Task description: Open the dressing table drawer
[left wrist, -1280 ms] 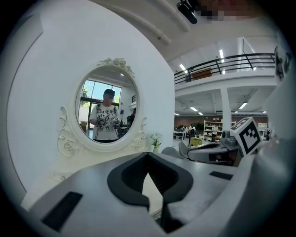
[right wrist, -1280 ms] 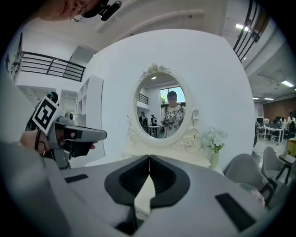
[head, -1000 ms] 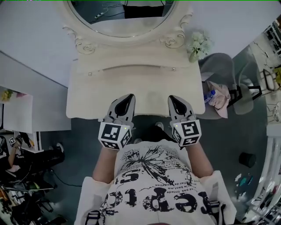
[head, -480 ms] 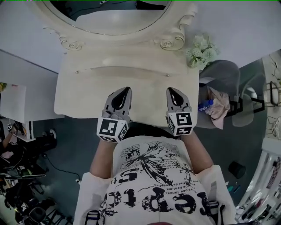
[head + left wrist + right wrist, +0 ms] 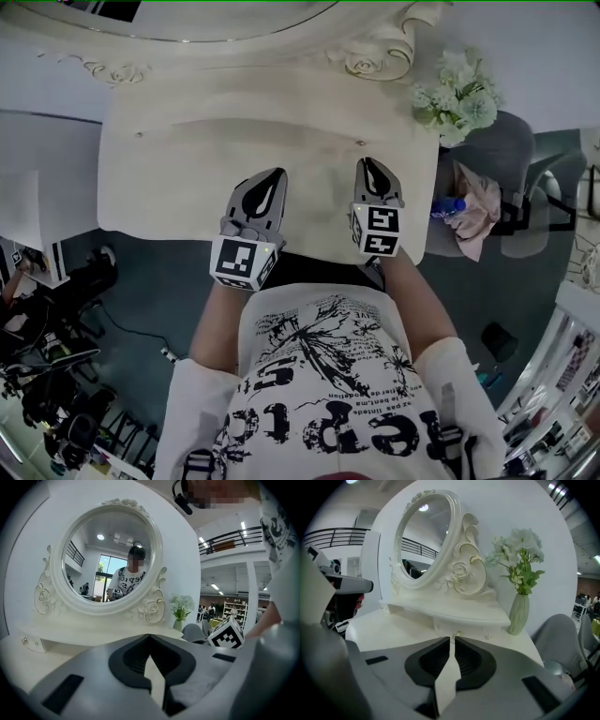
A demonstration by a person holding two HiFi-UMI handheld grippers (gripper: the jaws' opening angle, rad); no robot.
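Observation:
The cream dressing table (image 5: 178, 187) stands in front of me with its oval mirror (image 5: 110, 557) at the back. A low raised shelf under the mirror has a small drawer front (image 5: 440, 624) with a gold knob (image 5: 458, 634), which also shows in the head view (image 5: 360, 143). My right gripper (image 5: 453, 638) hovers over the tabletop and points at that knob. Its jaws are opening, with a narrow gap and nothing between them. In the head view the right gripper (image 5: 367, 162) is just short of the knob. My left gripper (image 5: 277, 173) hangs beside it over the tabletop's middle, shut and empty (image 5: 149, 636).
A green vase of white flowers (image 5: 459, 94) stands on the table's back right corner. A grey chair (image 5: 511, 155) with a pink cloth and a blue bottle (image 5: 448, 206) is to the right. A second knob (image 5: 138, 134) sits at the shelf's left end. Cables and gear lie on the floor at left.
Both grippers have moved forward from the table's front edge out over the tabletop toward the shelf and lower. The right has come closer to the knob.

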